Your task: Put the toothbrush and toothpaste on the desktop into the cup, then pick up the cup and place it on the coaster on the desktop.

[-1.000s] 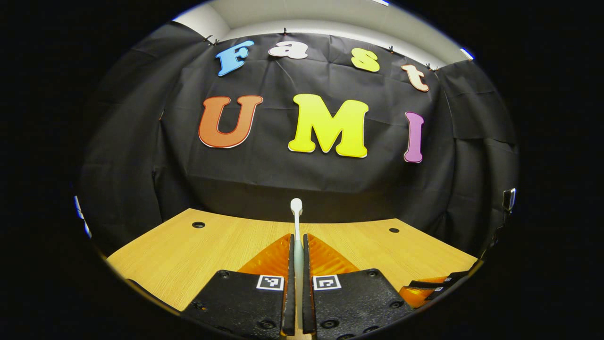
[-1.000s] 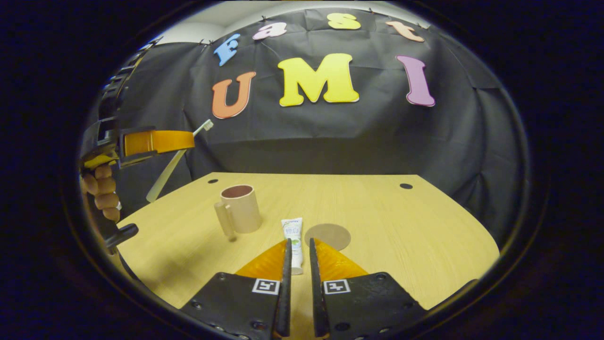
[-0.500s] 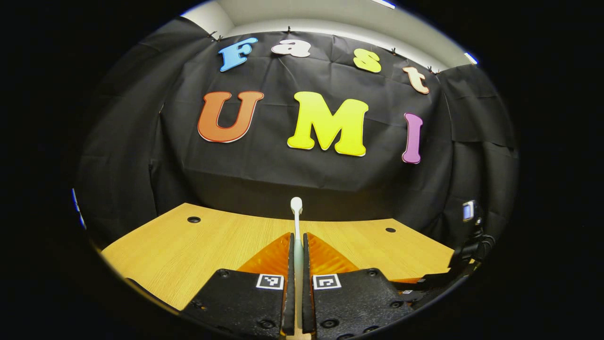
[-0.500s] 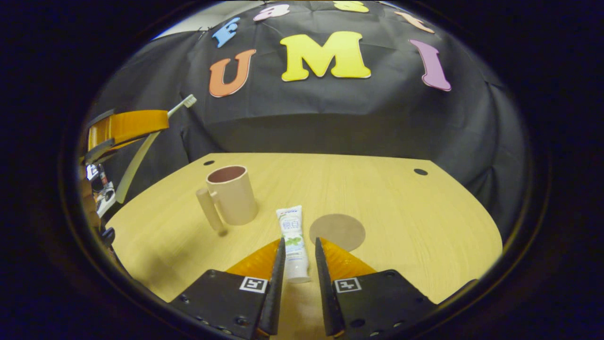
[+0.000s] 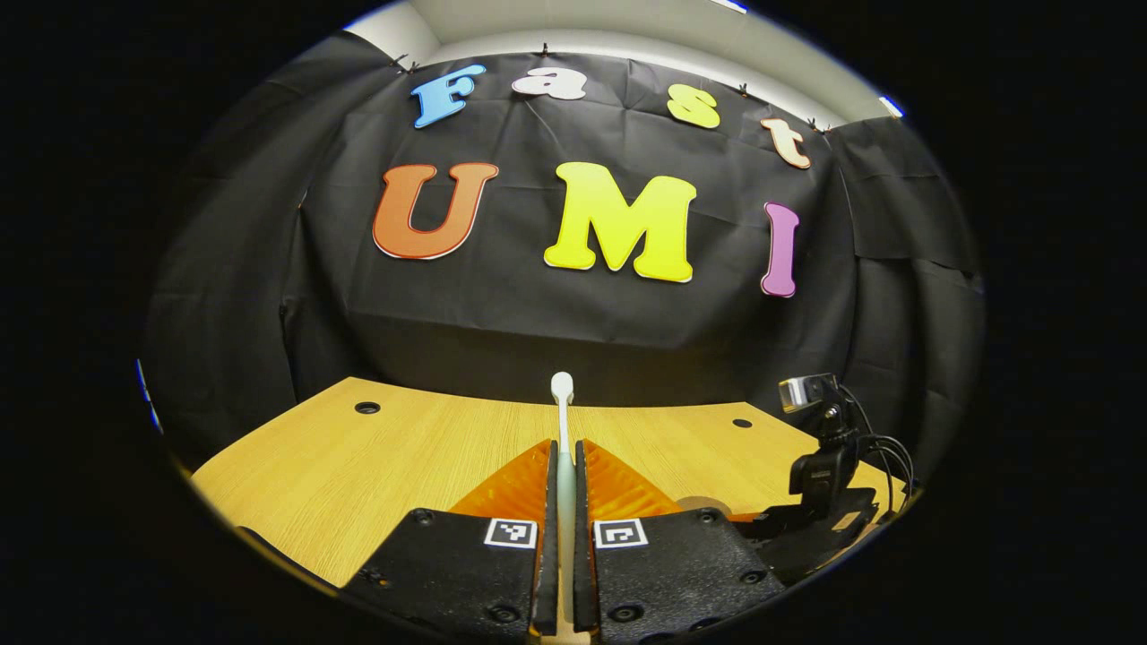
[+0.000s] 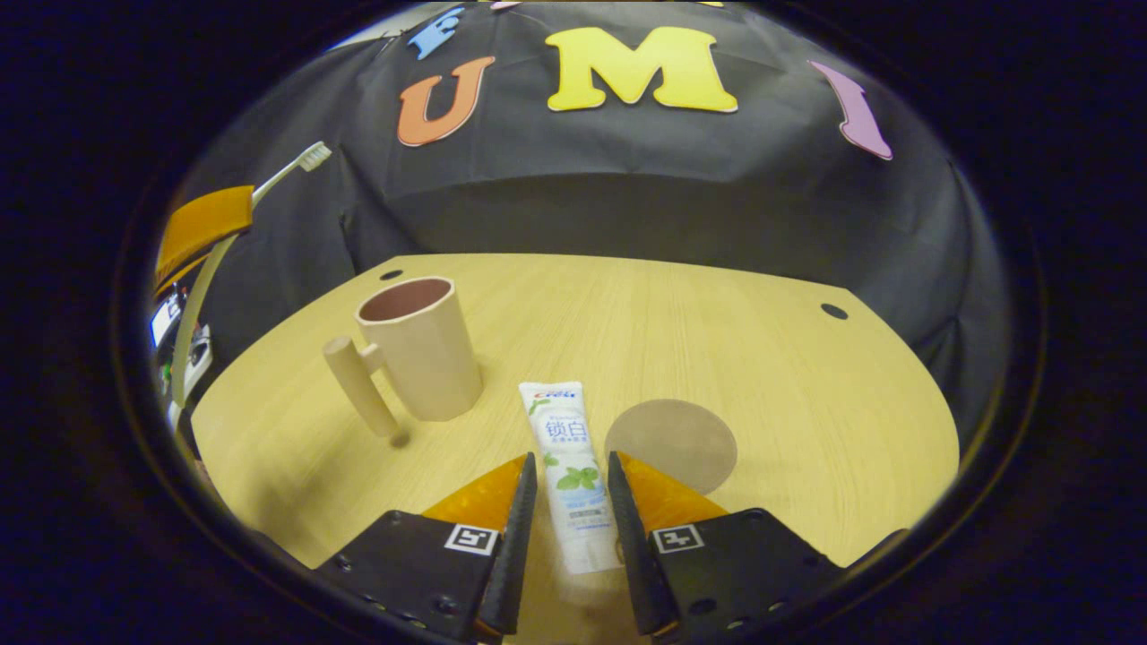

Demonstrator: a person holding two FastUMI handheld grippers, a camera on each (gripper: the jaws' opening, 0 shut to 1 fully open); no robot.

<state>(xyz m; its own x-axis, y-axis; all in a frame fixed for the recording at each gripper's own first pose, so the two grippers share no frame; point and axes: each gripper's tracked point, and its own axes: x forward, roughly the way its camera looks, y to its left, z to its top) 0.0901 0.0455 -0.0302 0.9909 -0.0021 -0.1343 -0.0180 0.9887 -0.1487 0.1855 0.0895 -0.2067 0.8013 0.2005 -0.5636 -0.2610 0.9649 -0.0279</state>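
Observation:
In the left gripper view my left gripper is shut on a white toothbrush, held above the wooden table with its head pointing forward. The right gripper view has the toothbrush up at the far left, in the left gripper. A white toothpaste tube lies flat on the table. My right gripper is open, one finger on either side of the tube's near half. A beige cup with a peg handle stands upright to the left. A round brown coaster lies right of the tube.
The table has small cable holes near its back corners. In the left gripper view the other gripper's body, camera and cables stand at the right edge, beside a sliver of the coaster. Black cloth walls close the back and sides.
My right gripper has moved forward and down over the toothpaste, and its fingers have spread wider around the tube. The left gripper has kept its hold on the toothbrush and shifted slightly.

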